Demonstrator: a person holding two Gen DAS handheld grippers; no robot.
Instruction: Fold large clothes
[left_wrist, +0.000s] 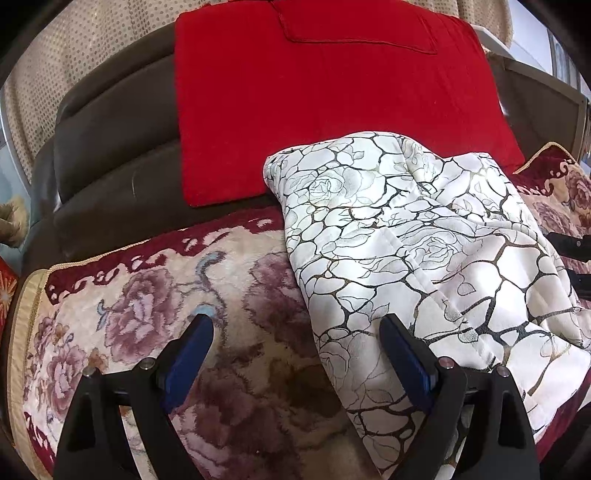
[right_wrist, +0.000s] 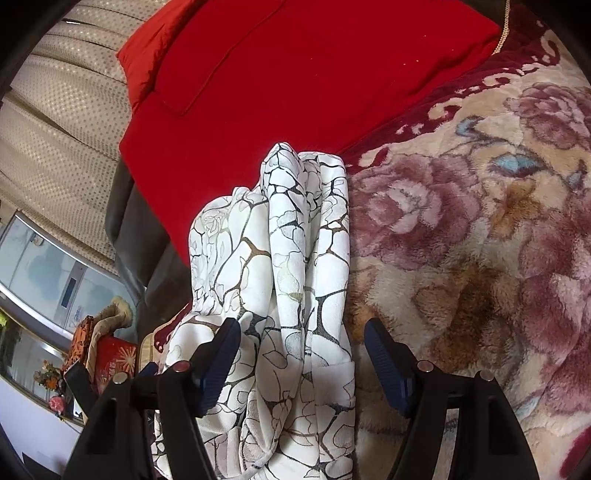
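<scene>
Lying bunched on the flowered blanket (left_wrist: 155, 317) against the red cushion (left_wrist: 314, 99), the white garment (left_wrist: 424, 236) passes between the wide-open right gripper (right_wrist: 302, 339), while the left gripper (left_wrist: 295, 332), also wide, holds nothing beside its edge.

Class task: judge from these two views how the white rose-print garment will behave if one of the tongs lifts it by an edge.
The white rose-print garment would probably sag rather than hold shape: it already lies in soft bunched folds. It looks thin, so likely light for its size. On the plush floral blanket it may drag rather than slide.
</scene>
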